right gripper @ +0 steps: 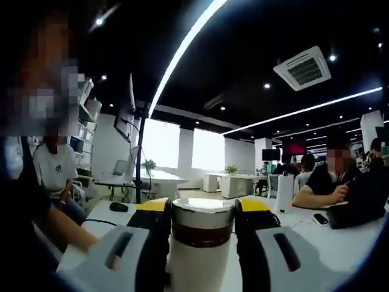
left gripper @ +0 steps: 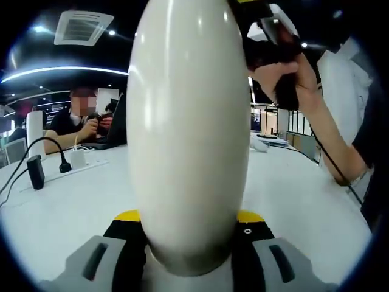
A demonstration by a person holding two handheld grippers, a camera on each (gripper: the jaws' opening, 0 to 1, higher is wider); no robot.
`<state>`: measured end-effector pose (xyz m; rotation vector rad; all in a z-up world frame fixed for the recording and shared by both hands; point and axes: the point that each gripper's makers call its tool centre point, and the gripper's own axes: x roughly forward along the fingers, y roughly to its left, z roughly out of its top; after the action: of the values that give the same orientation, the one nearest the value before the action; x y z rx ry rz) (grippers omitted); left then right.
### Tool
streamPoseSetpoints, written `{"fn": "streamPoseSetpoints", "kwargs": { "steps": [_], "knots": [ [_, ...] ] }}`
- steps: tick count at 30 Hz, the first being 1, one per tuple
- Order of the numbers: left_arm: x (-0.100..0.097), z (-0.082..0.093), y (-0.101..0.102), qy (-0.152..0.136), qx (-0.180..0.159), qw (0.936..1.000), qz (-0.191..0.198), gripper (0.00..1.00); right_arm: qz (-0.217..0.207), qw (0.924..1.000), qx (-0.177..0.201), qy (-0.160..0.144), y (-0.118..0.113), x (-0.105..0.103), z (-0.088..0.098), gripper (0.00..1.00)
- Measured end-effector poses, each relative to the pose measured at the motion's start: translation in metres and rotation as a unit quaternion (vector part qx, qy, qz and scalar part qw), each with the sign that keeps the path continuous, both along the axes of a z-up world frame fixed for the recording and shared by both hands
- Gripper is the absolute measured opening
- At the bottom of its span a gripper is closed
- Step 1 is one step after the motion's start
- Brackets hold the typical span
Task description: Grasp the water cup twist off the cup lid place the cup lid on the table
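**Cup held at both ends; lid twist in hand**

The left gripper [left gripper: 193, 243] is clenching on the lower body of the water cup [left gripper: 188, 121], which is rising from 6 o'clock to 12 o'clock through the middle of the left gripper view, held clear above the white desk [left gripper: 292, 194]. At 1 o'clock in that view a person's hand [left gripper: 285, 73] is working the other gripper at the cup's upper end.

In the right gripper view, the right gripper [right gripper: 200, 228] is grasping the cup lid [right gripper: 202, 224], a dark band with a pale rim, sitting at 6 o'clock with the yellow-tipped jaws pressing on both sides. The lid is appearing still seated on the cup; no gap is visible.

Judgement: the grasp step is complete and the twist-off is the step in hand. The next move is calling for the right gripper to rotate about the cup's axis while the left is keeping the body from turning, then to lift the lid straight off and carry it down to a bare part of the desk.

Seated people [right gripper: 328, 182] are working at the far desks.
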<state>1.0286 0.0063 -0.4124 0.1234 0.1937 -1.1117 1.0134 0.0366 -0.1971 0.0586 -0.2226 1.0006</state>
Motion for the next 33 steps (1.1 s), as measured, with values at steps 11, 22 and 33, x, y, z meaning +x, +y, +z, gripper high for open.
{"fn": "streamPoseSetpoints", "kwargs": {
  "steps": [11, 22, 33],
  "knots": [
    [0.039, -0.006, 0.015, 0.001, -0.001, 1.0, -0.002, 0.55, 0.127, 0.9911, 0.039, 0.002, 0.0, -0.006, -0.004, 0.44],
    [0.072, -0.011, 0.029, 0.001, -0.001, 1.0, -0.002, 0.55, 0.24, 0.9702, 0.03, -0.006, 0.005, -0.01, -0.004, 0.44],
    [0.033, -0.006, 0.016, -0.002, 0.0, 1.0, -0.002, 0.55, 0.352, 0.9338, 0.064, 0.007, 0.011, -0.008, -0.002, 0.44]
  ]
}}
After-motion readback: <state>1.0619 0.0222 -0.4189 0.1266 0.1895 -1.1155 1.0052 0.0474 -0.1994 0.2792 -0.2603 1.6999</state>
